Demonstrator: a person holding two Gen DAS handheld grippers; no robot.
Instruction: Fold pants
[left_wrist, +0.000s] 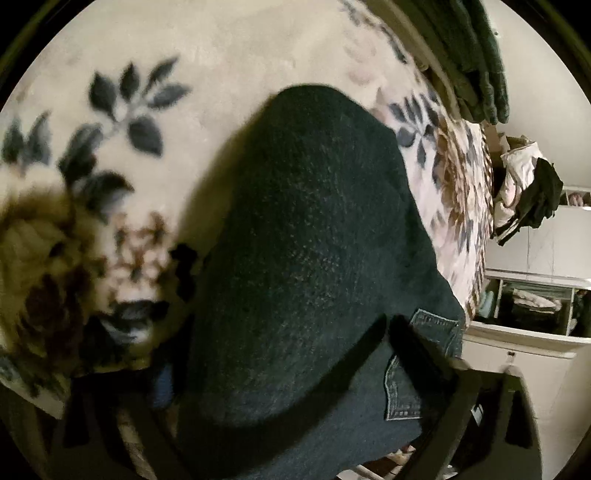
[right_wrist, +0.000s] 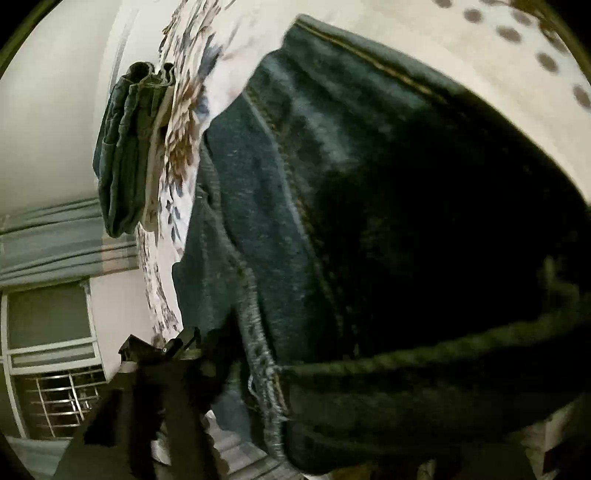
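Dark blue jeans (left_wrist: 306, 240) lie on a cream floral blanket (left_wrist: 207, 55) on a bed. In the left wrist view the denim fills the middle; a back pocket (left_wrist: 406, 376) shows near the bottom. My left gripper (left_wrist: 280, 398) has its fingers (left_wrist: 454, 413) spread on either side of the denim, with cloth between them. In the right wrist view the jeans (right_wrist: 369, 221) fill the frame, with a frayed hem (right_wrist: 264, 373). My right gripper (right_wrist: 295, 398) has one finger (right_wrist: 147, 398) visible at lower left; the other is hidden by denim.
A stack of folded dark garments (left_wrist: 476, 62) sits on the bed's far edge, also in the right wrist view (right_wrist: 125, 155). White shelving with clothes (left_wrist: 532, 306) stands beside the bed. A window with a grille (right_wrist: 55, 369) and grey curtain (right_wrist: 55, 240) show.
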